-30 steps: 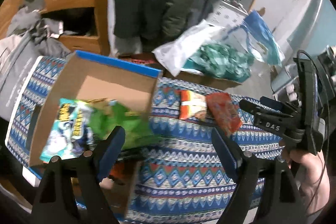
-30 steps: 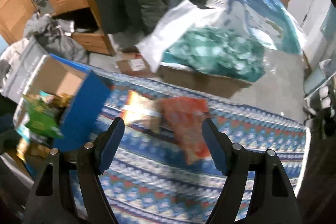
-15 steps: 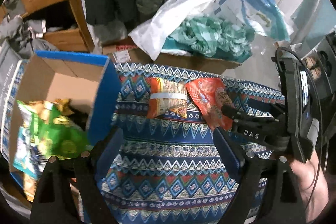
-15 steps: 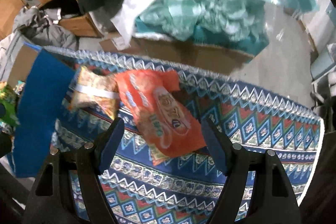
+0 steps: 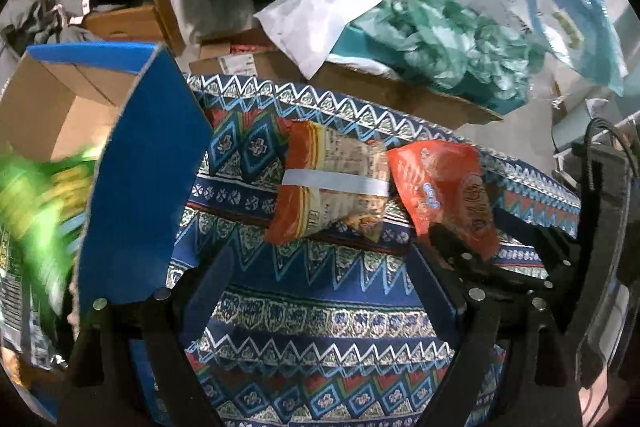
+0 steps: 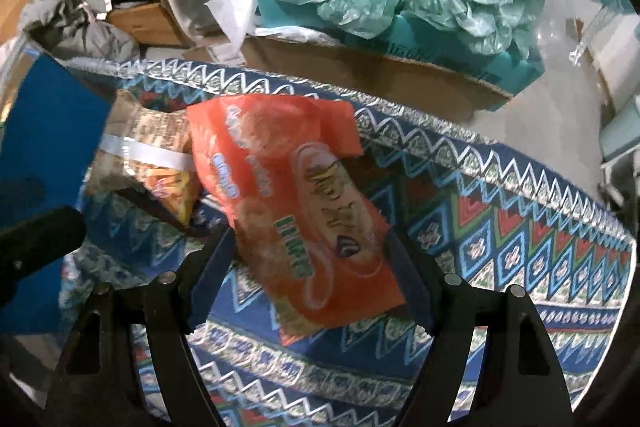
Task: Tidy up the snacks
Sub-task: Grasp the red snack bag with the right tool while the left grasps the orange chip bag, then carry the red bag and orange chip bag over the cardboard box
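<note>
both grippers gape: right gripper (image 6: pixel 308 267) straddles glossy, crinkled orange packet (image 6: pixel 296 199); left gripper (image 5: pixel 320 279) over woven cloth (image 5: pixel 320 315).

Orange snack bag (image 6: pixel 296 211) lies flat beside banded snack pack (image 5: pixel 332 183).

**Colours on the bench**

I see a blue, red and white zigzag-patterned cloth (image 5: pixel 320 307). Orange snack bag (image 6: pixel 296 211) with green lettering; orange-and-tan packet (image 5: pixel 332 183) banded pale blue. Cardboard box (image 5: pixel 136 179), blue outside, brown inside. Green bags (image 5: pixel 36 203) in it. My gripper (image 6: pixel 308 275): black, blue pads.
</note>
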